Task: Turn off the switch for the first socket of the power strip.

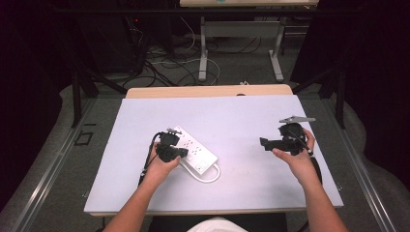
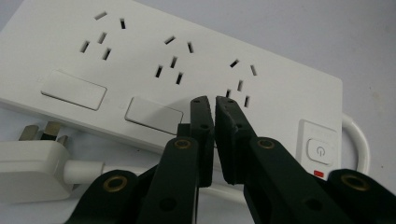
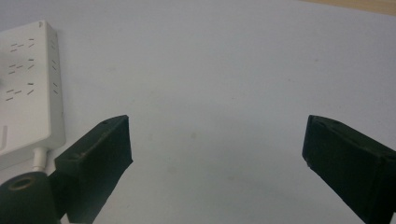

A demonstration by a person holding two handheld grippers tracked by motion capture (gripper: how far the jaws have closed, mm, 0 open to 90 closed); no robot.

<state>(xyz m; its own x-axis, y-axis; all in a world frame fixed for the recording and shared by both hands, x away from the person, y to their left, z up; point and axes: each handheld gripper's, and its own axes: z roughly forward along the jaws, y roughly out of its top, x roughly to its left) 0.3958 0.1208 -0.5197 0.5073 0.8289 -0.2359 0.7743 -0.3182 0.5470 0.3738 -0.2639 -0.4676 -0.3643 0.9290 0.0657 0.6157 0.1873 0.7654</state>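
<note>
On the table's (image 1: 251, 116) left, left gripper (image 2: 215, 105) over power strip (image 2: 280, 88).
Its jaws are clenched on nothing above the strip; right gripper (image 3: 217, 140), released wide, sits well apart at right.

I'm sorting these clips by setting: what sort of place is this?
Probably a lab or workshop set up for recording: a table under a plain pale sheet, loose cables on the floor behind, dark curtains around, and a white power strip as the test piece.
</note>
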